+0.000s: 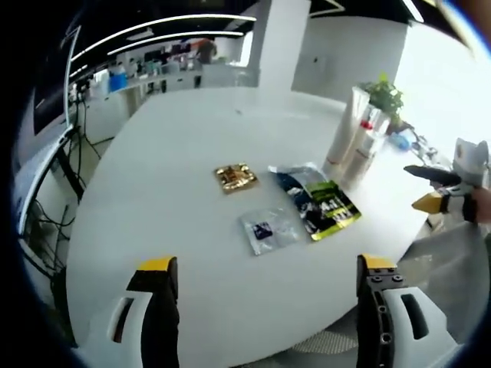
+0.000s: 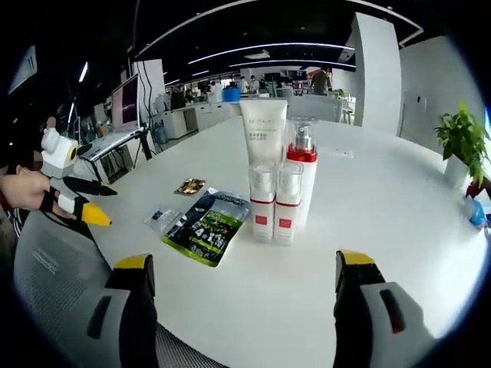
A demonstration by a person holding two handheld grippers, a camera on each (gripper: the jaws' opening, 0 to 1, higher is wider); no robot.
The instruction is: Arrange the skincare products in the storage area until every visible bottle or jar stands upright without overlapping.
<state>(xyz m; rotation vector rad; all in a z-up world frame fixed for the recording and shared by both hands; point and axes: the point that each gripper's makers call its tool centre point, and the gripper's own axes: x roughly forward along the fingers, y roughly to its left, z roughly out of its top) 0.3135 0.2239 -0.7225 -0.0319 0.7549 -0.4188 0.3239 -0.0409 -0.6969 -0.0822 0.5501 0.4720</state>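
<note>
My right gripper (image 2: 239,284) and left gripper (image 1: 265,282), jaws apart and empty. Ahead of my right fingers stand the bottles (image 2: 277,201), touching, before the tube (image 2: 264,138); a careless approach could topple the cluster.

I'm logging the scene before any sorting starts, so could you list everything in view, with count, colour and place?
tube: 1, white, standing upright at the back of the bottle cluster
pump bottle: 1, white with red band, right of the cluster
small bottles: 2, white with red bases and clear caps, front of the cluster
large sachet: 1, dark with green print, flat, left of the bottles
clear sachet: 1, flat beside the large sachet
gold packet: 1, flat, farther along the table
table: 1, white
potted plant: 1, green, table's far edge
chair: 1, grey, beside the table
left gripper: open, empty
right gripper: open, empty
</note>
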